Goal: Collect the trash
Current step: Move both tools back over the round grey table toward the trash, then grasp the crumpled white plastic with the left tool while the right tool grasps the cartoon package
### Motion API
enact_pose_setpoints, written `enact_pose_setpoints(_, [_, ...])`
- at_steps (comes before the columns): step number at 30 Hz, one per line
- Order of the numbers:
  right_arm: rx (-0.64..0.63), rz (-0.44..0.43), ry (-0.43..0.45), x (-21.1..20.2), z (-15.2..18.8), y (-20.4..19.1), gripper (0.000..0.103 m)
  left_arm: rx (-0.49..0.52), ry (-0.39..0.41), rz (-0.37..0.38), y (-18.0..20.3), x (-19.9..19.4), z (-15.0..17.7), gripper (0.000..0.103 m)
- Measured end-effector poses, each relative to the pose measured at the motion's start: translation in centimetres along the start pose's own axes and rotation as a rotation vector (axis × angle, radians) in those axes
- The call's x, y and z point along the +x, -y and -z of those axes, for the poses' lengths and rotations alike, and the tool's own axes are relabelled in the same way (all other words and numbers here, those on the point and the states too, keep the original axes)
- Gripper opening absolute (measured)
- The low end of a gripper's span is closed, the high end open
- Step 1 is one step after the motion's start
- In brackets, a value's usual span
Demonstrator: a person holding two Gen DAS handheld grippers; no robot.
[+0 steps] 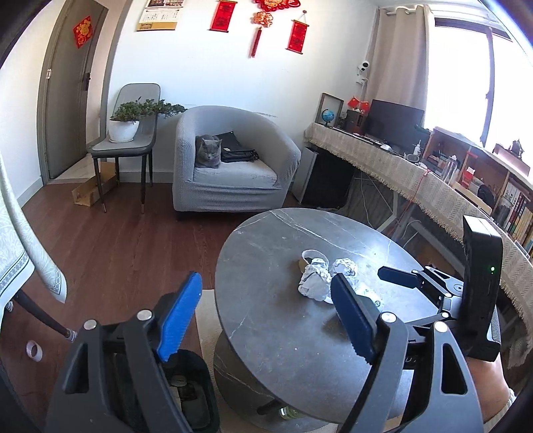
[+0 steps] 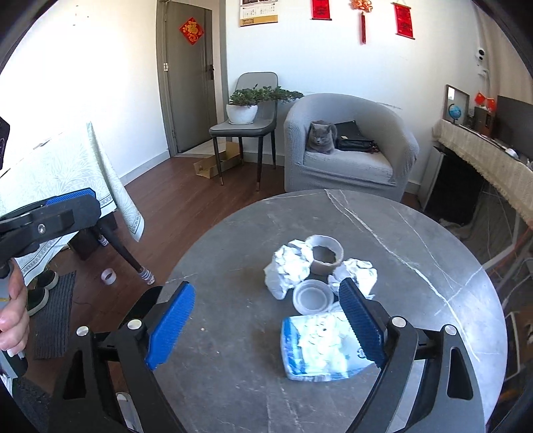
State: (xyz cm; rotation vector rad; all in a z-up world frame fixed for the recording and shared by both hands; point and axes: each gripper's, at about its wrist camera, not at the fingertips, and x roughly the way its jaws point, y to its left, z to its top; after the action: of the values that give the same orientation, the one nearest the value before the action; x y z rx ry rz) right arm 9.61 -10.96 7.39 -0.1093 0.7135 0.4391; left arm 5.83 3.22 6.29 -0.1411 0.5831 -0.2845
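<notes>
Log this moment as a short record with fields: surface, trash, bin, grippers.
surface: round grey table
trash: two crumpled papers, paper cup upright between them, clear lid, blue-white packet nearest
bin: black bin on the floor left of the table
left gripper: open, empty
right gripper: open, empty, over the table

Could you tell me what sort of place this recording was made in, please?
Most likely a living room in a home. A grey cat sits on an armchair, red hangings decorate the wall, and a round marble table holds crumpled paper and a paper cup.
</notes>
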Motion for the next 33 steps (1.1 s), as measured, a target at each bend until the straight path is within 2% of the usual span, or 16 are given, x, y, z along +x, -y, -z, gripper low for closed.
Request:
enact_pose_setpoints(5, [-0.018, 0.039, -0.032, 0.2, 1.0, 2.0, 0.09, 0.047, -0.033, 0.024, 2.5, 3.3, 0.3, 0.082])
enact_pose_setpoints(12, [-0.005, 0.051, -0.069, 0.6, 2.0, 5.3, 0.091, 0.075, -0.092, 0.053, 4.4, 8.2, 0.9, 0.082])
enact_pose_setpoints(17, [0.031, -0.011, -0.095, 1.2, 2.6, 6.9, 0.091, 0.094, -0.146, 0.055, 4.9, 11.2, 1.6, 0.082])
enact_pose_setpoints(20, [0.04, -0.034, -0.106, 1.2, 3.1, 7.0, 0.091, 0.107, -0.16, 0.035, 5.1, 12.4, 1.9, 0.082])
enact_pose_setpoints(27, [0.03, -0.059, -0.14, 1.8, 4.0, 6.3, 0.091, 0.058, -0.167, 0.045, 5.1, 13.8, 1.6, 0.079])
enact_pose_setpoints(33, [0.018, -0.067, -0.158, 2.2, 4.0, 5.9, 0.091, 0.031, -0.204, 0.066, 5.3, 15.3, 1.7, 0.074])
